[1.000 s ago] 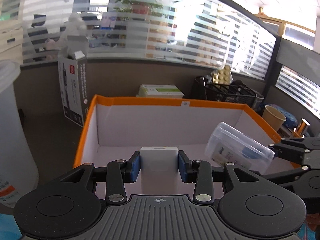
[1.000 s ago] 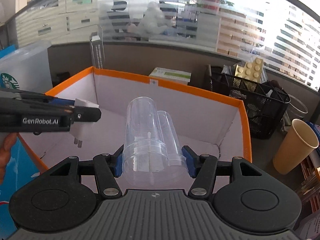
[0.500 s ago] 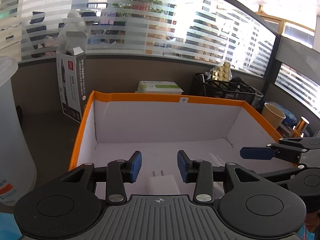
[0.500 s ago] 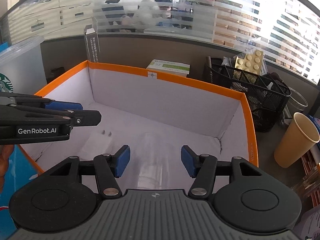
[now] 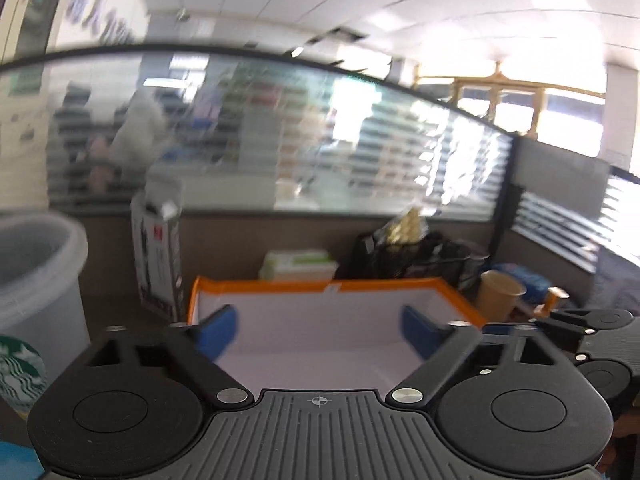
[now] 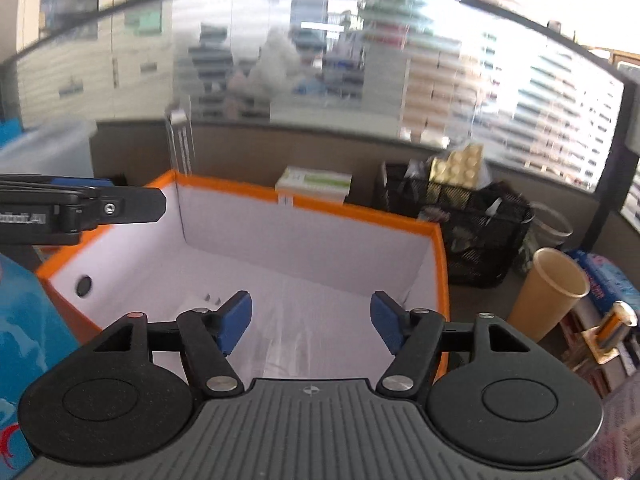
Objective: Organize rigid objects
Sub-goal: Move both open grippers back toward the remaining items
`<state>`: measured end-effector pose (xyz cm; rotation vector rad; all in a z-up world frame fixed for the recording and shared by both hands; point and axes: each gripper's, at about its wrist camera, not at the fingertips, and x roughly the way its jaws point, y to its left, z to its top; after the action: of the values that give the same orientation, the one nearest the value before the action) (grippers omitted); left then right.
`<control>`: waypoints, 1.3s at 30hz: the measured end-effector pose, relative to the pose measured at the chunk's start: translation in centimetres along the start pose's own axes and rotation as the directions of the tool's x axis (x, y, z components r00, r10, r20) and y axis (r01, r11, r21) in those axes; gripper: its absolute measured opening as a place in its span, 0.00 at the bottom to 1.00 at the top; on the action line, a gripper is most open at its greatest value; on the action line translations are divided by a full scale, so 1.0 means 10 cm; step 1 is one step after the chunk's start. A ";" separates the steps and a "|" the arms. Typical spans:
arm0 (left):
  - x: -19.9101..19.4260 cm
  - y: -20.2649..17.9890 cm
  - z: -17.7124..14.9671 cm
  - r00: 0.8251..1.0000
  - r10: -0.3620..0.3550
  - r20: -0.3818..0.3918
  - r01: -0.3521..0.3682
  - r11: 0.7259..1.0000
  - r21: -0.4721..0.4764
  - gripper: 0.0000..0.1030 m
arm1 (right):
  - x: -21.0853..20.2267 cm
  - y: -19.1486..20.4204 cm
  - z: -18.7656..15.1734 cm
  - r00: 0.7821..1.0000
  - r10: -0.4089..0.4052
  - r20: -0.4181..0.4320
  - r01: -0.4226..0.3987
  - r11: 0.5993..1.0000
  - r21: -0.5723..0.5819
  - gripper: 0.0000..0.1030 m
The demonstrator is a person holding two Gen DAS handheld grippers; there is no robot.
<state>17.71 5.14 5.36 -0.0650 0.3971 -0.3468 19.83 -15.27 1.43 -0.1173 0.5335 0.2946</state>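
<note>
Right wrist view is showing the right hand-held gripper (image 6: 311, 320) gaping empty, jaws just widening, over the orange-rimmed white cardboard box (image 6: 360, 216); inside, lower left, the white plug adapter (image 6: 196, 300) is lying. Left hand-held gripper (image 5: 320, 330) is also spreading wide, empty.

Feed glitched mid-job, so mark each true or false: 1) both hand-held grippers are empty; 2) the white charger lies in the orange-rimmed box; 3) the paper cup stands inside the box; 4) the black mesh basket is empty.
1) True: the left hand-held gripper and right hand-held gripper hold nothing; their jaws have just been opening.
2) True: the white charger lies on the floor of the orange-rimmed box.
3) False: the paper cup stands outside, beside the box.
4) False: the black mesh basket holds clutter.
</note>
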 end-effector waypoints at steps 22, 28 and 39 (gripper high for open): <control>-0.46 -0.33 -1.20 0.933 -0.276 -0.230 0.335 0.898 0.285 1.00 | -0.78 -0.18 -1.12 1.000 0.020 -0.014 -0.018 0.993 0.115 0.82; -0.31 -0.36 -1.31 0.854 -0.410 -0.321 0.491 0.839 0.235 0.99 | -0.87 -0.18 -1.16 1.000 0.027 -0.002 -0.026 0.992 0.120 0.84; -0.15 -0.41 -1.46 0.808 -0.412 -0.421 0.529 0.822 0.211 1.00 | -0.90 -0.25 -1.22 1.000 0.019 -0.003 -0.018 0.989 0.144 0.87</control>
<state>9.46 1.90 -6.97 0.2280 0.6860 -0.9343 7.28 -22.11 -4.30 0.0273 0.5590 0.2727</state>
